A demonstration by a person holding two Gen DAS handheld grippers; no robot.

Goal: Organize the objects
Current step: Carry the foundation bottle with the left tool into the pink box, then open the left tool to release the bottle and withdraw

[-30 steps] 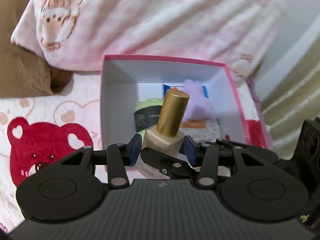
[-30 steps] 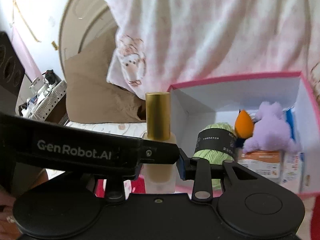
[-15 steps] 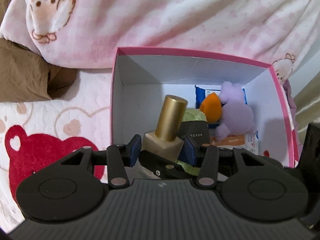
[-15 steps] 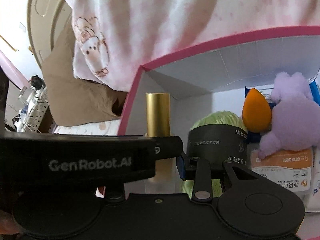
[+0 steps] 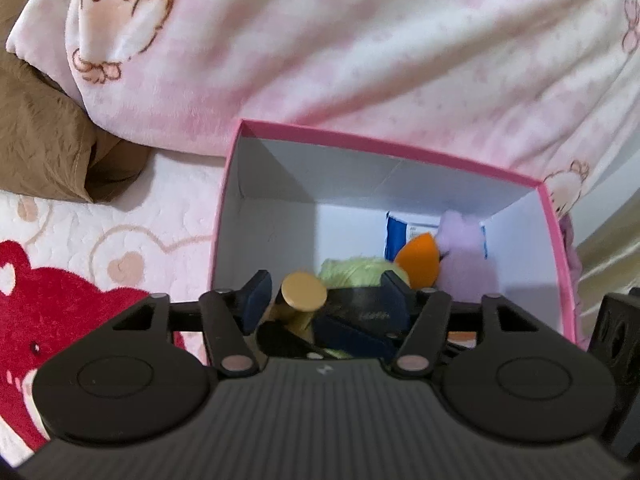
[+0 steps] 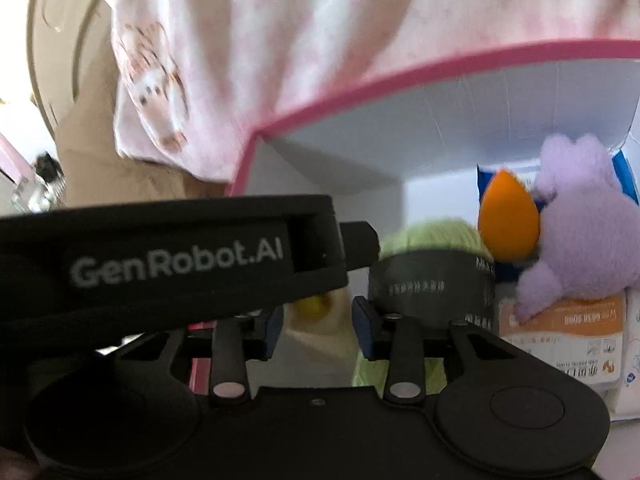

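A cream bottle with a gold cap (image 5: 303, 293) leans toward the camera inside the pink box (image 5: 384, 148), low against its left wall. My left gripper (image 5: 325, 300) straddles the bottle; its jaws are opening and the pads stand clear of it. In the right wrist view the bottle (image 6: 316, 320) is a blur between the fingers of my right gripper (image 6: 318, 330), whose jaws are also opening, with slight gaps at the pads. The left tool's black housing (image 6: 180, 260) crosses in front and hides the bottle's cap.
The box (image 6: 400, 76) also holds a green yarn ball (image 6: 432, 236) with a black band, an orange sponge (image 6: 508, 224), a purple plush (image 6: 580, 240) and an orange-and-white packet (image 6: 568, 340). A pink blanket (image 5: 360, 40) lies behind the box, with a brown pillow (image 5: 40, 140) to the left.
Both grippers sank into the box, then both pairs of jaws spread. The bottle, held upright before, has come loose and tipped toward the camera, lower in the box.
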